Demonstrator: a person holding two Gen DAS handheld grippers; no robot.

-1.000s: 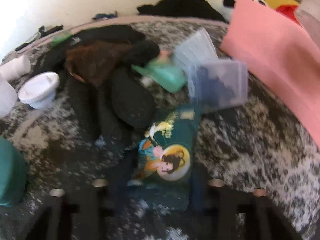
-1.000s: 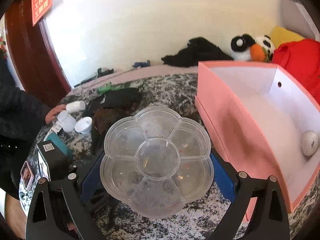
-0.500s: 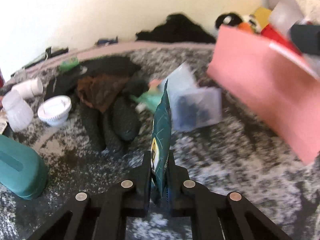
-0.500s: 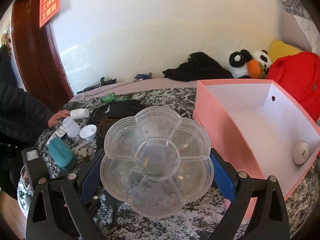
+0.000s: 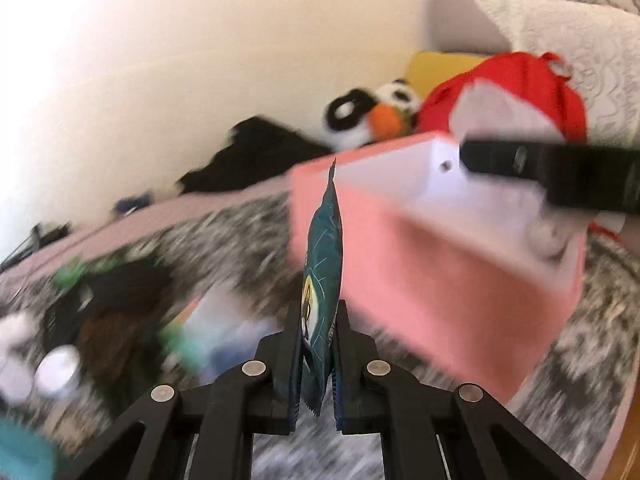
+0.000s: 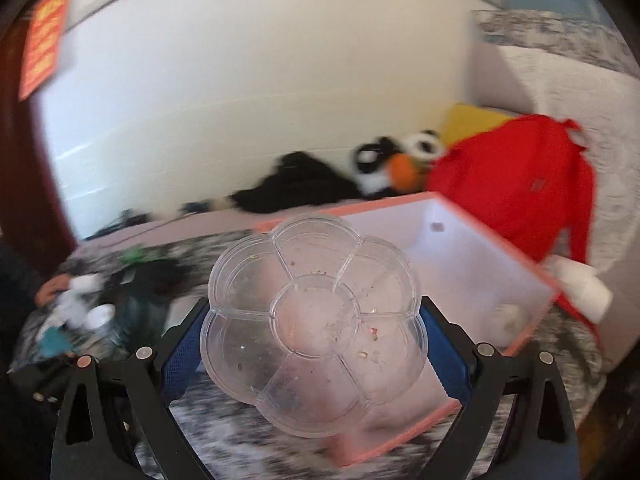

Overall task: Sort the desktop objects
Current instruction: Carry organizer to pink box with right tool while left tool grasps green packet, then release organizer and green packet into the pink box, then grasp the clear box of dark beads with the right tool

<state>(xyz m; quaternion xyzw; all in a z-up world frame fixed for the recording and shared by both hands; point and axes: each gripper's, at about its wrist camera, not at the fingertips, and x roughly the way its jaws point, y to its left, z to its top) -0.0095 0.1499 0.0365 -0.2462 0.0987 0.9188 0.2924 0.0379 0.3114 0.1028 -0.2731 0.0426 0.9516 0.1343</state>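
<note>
My left gripper [image 5: 316, 344] is shut on a dark green snack packet [image 5: 323, 280], held edge-on above the table and in front of the pink box [image 5: 400, 272]. My right gripper [image 6: 312, 336] is shut on a clear flower-shaped compartment tray [image 6: 314, 322], held up in front of the open pink box [image 6: 480, 280]. A small white ball [image 6: 510, 316] lies inside the box. The right gripper's black body [image 5: 560, 176] shows over the box in the left wrist view.
Dark clothes [image 5: 116, 304], a clear plastic case [image 5: 224, 320], a white cap [image 5: 56, 368] and a teal object [image 5: 24, 452] lie on the speckled table. A panda toy [image 6: 400, 160] and a red bag [image 6: 516, 196] sit behind the box. A person's hand [image 6: 52, 292] rests at the left.
My left gripper closed on the snack packet, lifted it and swung it right toward the pink box. My right gripper carried the clear tray right, toward the box.
</note>
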